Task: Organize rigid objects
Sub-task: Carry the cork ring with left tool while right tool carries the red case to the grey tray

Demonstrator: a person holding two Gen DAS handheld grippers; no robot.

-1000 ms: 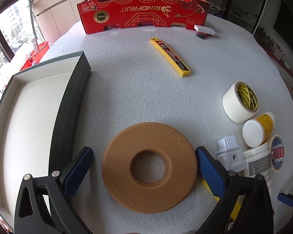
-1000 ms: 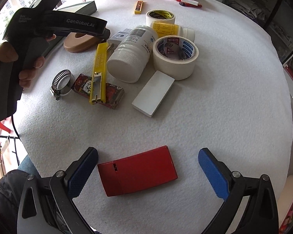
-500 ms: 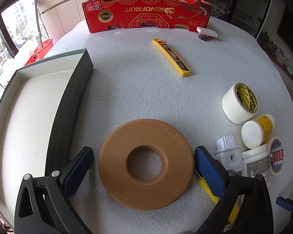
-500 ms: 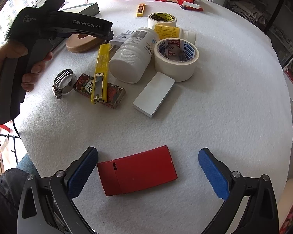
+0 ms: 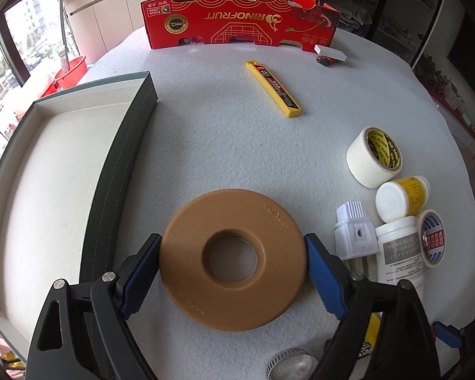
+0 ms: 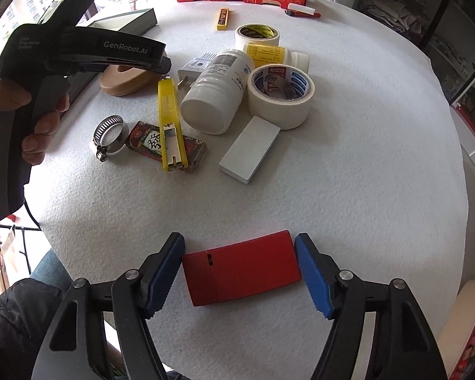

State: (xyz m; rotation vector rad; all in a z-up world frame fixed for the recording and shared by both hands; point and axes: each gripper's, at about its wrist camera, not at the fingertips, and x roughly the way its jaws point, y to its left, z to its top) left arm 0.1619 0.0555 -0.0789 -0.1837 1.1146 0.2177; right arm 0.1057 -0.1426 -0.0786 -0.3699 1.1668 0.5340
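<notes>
Tan ring (image 5: 234, 269) (flat on felt) pinched by left gripper (image 5: 232, 277) jaws.

"Mei Xuan" on tan ring (image 5: 234, 266); "RINOFRUIT" on red carton (image 5: 240, 25).

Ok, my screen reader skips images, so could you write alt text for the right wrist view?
The right gripper has both pads against the ends of a red case on a white table. Behind lie tape rolls, bottles and a hose clamp.

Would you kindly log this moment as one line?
left gripper: shut on tan ring | right gripper: shut on red case | both on table
</notes>
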